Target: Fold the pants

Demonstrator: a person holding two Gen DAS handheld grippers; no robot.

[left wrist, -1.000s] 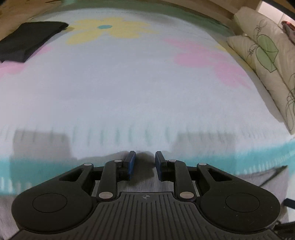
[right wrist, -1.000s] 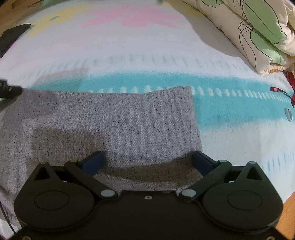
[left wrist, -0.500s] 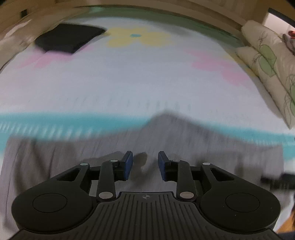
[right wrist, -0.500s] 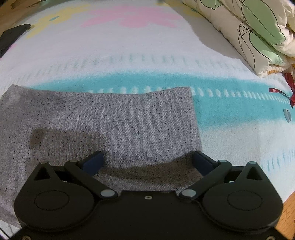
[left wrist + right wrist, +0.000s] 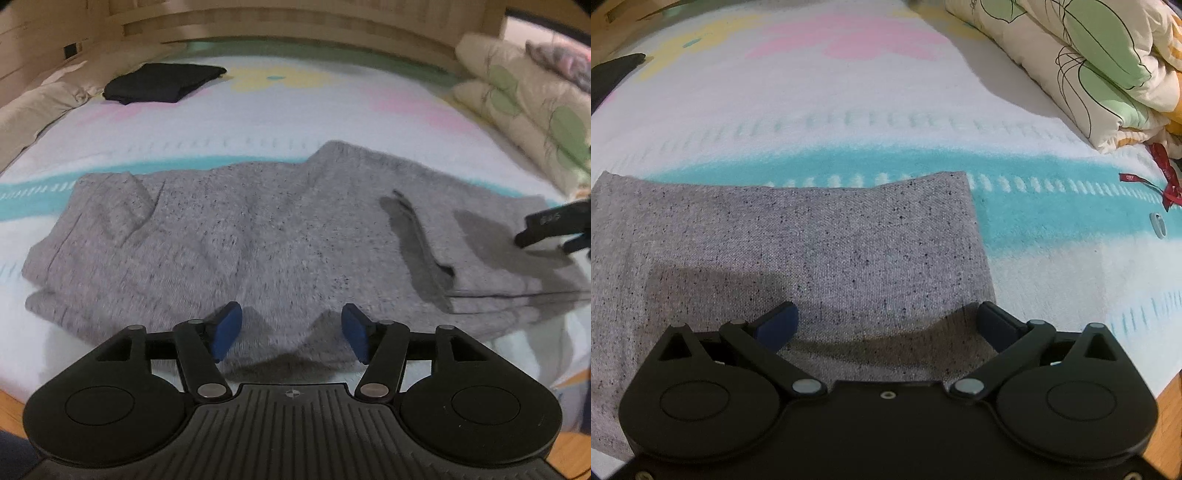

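Observation:
The grey speckled pants (image 5: 258, 236) lie across the near part of the bed, folded lengthwise, with the leg end folded over at the right. My left gripper (image 5: 291, 338) is open and empty, above the pants' near edge at the middle. My right gripper (image 5: 886, 325) is open wide and empty, low over the folded right end of the pants (image 5: 798, 243). The right gripper also shows at the right edge of the left wrist view (image 5: 554, 225).
The bed has a flowered blanket with a teal stripe (image 5: 1015, 166). A folded black garment (image 5: 162, 81) lies at the far left. Folded quilts (image 5: 1089, 62) are stacked at the right. A red tag (image 5: 1134, 178) lies by them. A wooden headboard (image 5: 295, 26) stands behind.
My left gripper has pulled back and risen from the pants, its jaws opening wider. The whole pants now show in its view. The right gripper has stayed still and open.

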